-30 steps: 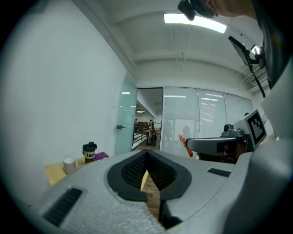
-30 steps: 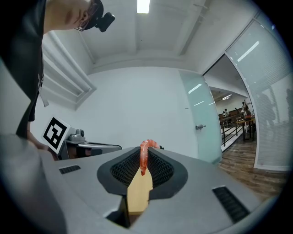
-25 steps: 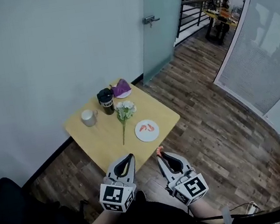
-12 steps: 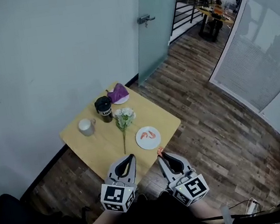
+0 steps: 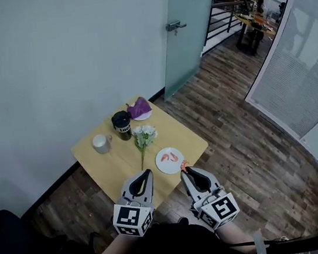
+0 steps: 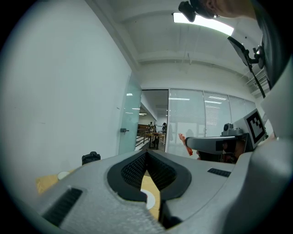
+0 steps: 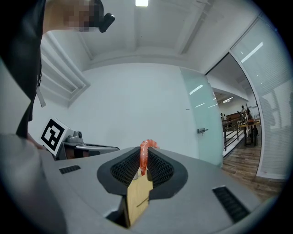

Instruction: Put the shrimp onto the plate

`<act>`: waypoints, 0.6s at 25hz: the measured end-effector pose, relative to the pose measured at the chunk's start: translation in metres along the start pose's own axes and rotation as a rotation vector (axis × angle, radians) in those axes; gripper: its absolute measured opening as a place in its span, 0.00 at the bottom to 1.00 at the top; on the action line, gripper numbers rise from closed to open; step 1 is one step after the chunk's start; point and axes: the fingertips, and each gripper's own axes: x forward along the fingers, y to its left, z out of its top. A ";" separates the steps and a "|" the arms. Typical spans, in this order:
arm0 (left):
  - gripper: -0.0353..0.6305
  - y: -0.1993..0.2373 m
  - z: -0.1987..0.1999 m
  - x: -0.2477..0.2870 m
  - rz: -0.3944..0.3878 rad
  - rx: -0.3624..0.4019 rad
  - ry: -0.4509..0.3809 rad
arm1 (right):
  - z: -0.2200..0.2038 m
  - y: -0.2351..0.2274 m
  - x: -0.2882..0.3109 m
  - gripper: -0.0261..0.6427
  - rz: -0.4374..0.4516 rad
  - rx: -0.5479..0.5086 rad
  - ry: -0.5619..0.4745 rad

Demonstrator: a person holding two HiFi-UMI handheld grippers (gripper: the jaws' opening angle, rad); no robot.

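Clearly the right gripper (image 5: 185,173) is clenched on a shrimp (image 7: 144,154), held just on the near side of the plate (image 5: 164,166). The left gripper (image 6: 146,157) is closed on nothing. Best to carry the shrimp forward over bare plate, lower close, then release, clear of the other shrimp (image 5: 173,155).

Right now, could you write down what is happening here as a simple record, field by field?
right hand-held gripper: shut on a shrimp
left hand-held gripper: shut, holding nothing
plate: on the wooden table, near the person's side, with orange pieces on it
also on table: white mug, black cup, flowers, purple cloth
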 end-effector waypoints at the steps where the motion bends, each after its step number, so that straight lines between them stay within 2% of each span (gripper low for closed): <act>1: 0.05 -0.001 0.000 0.000 0.002 0.001 -0.002 | -0.001 -0.001 0.000 0.11 0.004 0.002 0.002; 10: 0.05 -0.008 -0.013 0.006 -0.003 0.012 0.033 | -0.008 0.001 0.009 0.11 0.044 0.023 0.023; 15: 0.05 -0.005 -0.023 0.012 -0.007 -0.009 0.055 | -0.020 0.000 0.015 0.11 0.052 0.031 0.058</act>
